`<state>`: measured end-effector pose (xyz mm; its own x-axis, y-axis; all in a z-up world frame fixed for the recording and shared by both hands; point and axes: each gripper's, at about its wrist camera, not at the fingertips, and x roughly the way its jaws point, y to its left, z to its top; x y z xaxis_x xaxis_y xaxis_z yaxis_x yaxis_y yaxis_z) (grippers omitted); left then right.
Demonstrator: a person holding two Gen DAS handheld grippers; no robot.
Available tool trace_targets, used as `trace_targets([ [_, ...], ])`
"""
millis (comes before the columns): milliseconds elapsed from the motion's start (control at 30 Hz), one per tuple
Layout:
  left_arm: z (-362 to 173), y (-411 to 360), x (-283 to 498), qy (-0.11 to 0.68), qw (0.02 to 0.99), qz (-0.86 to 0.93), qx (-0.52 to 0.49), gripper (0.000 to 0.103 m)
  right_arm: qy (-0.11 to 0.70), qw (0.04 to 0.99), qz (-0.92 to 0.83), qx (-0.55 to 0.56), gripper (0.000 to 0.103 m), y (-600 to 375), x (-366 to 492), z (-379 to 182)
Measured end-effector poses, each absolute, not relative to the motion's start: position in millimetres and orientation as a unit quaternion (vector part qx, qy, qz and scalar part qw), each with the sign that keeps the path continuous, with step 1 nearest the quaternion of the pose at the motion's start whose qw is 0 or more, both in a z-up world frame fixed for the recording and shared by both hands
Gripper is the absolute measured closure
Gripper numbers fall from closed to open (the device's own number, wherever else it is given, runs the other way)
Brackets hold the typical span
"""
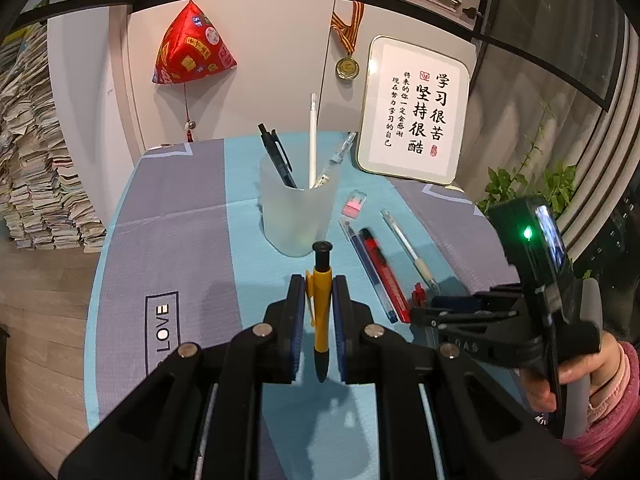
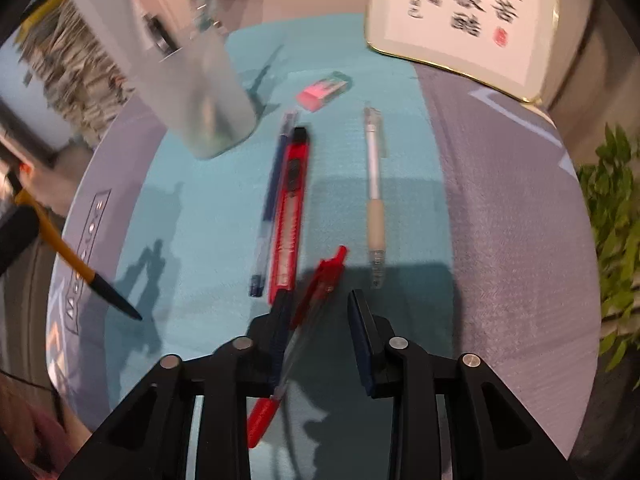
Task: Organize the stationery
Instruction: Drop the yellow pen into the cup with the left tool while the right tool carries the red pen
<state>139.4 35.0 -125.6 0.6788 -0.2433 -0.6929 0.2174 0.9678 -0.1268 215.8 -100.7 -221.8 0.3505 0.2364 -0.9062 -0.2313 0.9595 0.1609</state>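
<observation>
My left gripper [image 1: 318, 280] is shut on a yellow pen [image 1: 320, 308] with a black tip, held just in front of the frosted pen cup [image 1: 296, 208]. The cup holds a black pen [image 1: 276, 156], a white pen [image 1: 312, 140] and a clear pen [image 1: 336, 156]. My right gripper [image 2: 318, 296] points down at the cloth with its jaws apart. A red pen [image 2: 328, 270] lies slanted between them, against the left finger and clear of the right pad. A red utility knife [image 2: 292, 208], a blue pen [image 2: 272, 200], a beige-grip pen [image 2: 375, 200] and a pink eraser [image 2: 320, 90] lie on the cloth.
The table has a blue and grey cloth [image 1: 180, 220]. A framed calligraphy board [image 1: 416, 112] leans at the back right, with a green plant [image 1: 520, 188] beside the right edge. A red ornament [image 1: 192, 48] and a medal [image 1: 347, 67] hang on the wall. Stacked papers [image 1: 36, 168] stand at the left.
</observation>
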Motion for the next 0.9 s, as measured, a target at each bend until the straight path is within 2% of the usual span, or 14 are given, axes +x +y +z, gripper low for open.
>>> trace_targets([
  [233,-127,36,142,0.385,0.914,-0.127,-0.025,0.091,0.542,0.821,0.178,-0.023,0.093,-96,206,-223],
  [600,-99,38,149,0.355,0.926,-0.122,-0.026,0.091,0.473,0.857,0.203,0.019,0.093,-132,178,-185],
  [900,-41,37,184,0.298,0.949,-0.096,-0.021,0.091,0.439,0.873,0.211,0.011,0.093,-128,163,-172],
])
